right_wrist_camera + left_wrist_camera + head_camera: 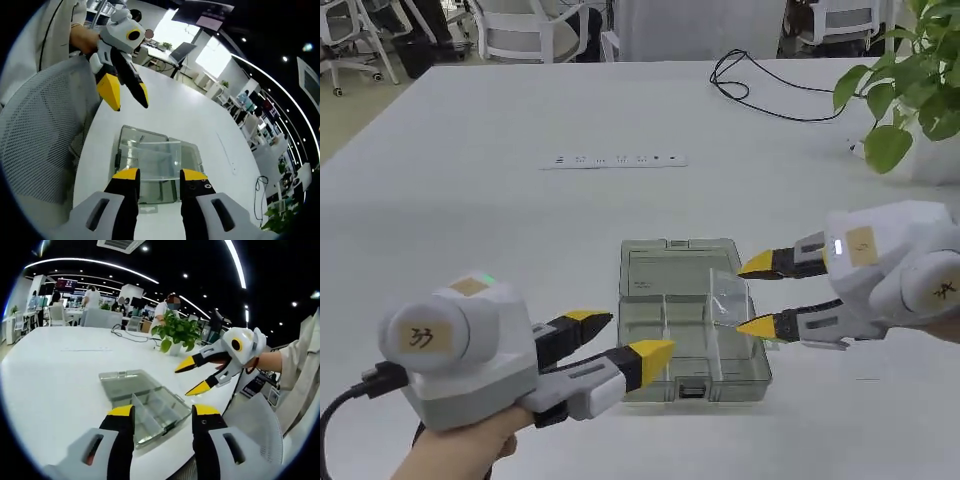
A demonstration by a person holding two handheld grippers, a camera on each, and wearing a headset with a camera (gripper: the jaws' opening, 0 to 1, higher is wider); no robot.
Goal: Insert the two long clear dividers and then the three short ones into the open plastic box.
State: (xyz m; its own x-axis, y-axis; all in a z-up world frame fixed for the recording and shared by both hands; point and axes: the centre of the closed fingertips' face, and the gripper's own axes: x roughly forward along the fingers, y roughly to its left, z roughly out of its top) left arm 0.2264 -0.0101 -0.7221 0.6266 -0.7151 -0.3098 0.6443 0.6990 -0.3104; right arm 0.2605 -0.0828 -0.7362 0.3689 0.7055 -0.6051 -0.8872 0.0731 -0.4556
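My left tongs (622, 335) hang open and empty at the left edge of the box (670, 262), which sits open on the desk (470, 200). My right tongs (750, 297) pinch a clear divider (155, 159) over the box's right side, seemingly by its ends. I'd square it to its slots, then lower gently while the left tongs steady the box.

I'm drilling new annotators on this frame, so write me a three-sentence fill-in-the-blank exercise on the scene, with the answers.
The clear divider hanging over the plastic box is gripped by the ____ gripper. The left gripper has its jaws ____ and empty. The cable lying on the table beyond the box is ____ in colour.
Missing words: right; open; black.
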